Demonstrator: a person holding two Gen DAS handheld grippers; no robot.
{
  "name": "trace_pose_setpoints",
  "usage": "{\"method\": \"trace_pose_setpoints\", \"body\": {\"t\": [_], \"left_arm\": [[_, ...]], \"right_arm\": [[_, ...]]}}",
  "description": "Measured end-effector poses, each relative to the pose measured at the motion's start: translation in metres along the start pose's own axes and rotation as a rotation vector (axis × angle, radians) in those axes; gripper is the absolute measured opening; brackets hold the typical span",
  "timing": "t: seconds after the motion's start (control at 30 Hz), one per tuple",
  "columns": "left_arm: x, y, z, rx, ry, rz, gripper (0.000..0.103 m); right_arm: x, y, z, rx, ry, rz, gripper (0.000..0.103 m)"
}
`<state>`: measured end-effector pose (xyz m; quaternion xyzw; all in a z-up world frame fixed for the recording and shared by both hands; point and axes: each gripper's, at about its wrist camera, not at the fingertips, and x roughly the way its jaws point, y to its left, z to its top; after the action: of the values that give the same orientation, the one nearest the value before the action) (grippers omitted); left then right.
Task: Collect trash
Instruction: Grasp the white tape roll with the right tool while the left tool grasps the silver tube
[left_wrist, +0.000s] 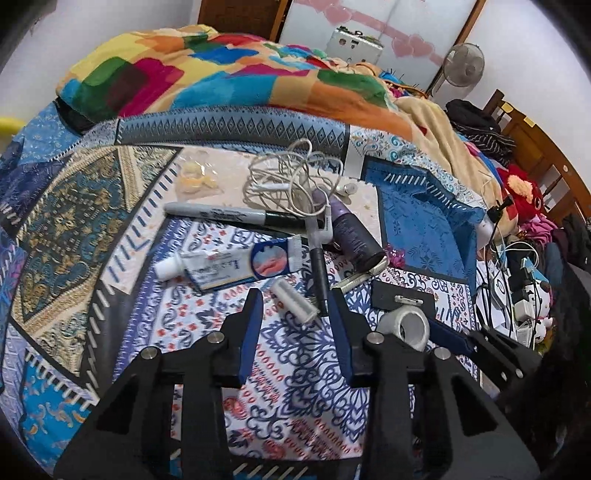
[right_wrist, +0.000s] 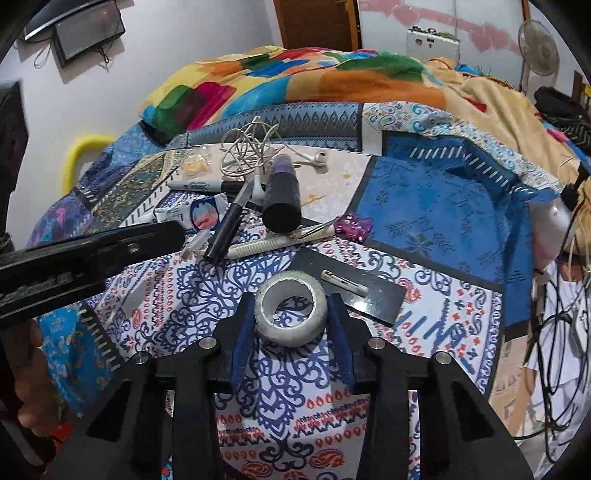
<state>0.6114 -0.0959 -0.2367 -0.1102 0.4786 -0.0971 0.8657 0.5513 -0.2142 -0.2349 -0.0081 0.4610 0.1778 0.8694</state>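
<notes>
marker (right_wrist: 207, 185) label: unreadable | toothpaste tube (right_wrist: 192, 216): partly behind left gripper (right_wrist: 177, 230)

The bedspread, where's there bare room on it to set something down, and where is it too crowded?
Bare cloth lies on the blue square panel right of the purple bottle, and on the patterned stretch just before the left gripper. It's crowded from the marker and toothpaste tube across to the earphone tangle, and around the tape roll between the right gripper's fingers.

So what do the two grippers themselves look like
Both match. The left gripper and right gripper have matte black angular plastic bodies with triangular cutouts, round silver bolt heads at the joints, and two flat fingers faced with blue pads. No cables or sleeves show on them.
</notes>
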Motion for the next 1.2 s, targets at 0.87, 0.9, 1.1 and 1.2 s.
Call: {"method": "trace_pose_setpoints", "body": {"t": [0.87,0.9,1.1,1.2], "left_arm": [[0.023,0.0,0.005,-0.076,0.007,0.035,0.012],[0.026,0.001,0.004,-0.081,0.012,0.024,0.012],[0.017,0.001,-0.003,-0.06,0.008,0.029,0.011],[0.005,-0.001,-0.01,-0.046,0.006,0.045,0.011]], "right_arm": [[-0.041,-0.018,-0.018,0.029,-0.046,-0.01,0.036],[-0.042,-0.019,-0.017,0.03,-0.048,-0.009,0.036],[-0.048,-0.02,-0.018,0.031,-0.056,-0.017,0.036],[-0.055,-0.02,-0.018,0.032,-0.065,-0.024,0.036]]}}
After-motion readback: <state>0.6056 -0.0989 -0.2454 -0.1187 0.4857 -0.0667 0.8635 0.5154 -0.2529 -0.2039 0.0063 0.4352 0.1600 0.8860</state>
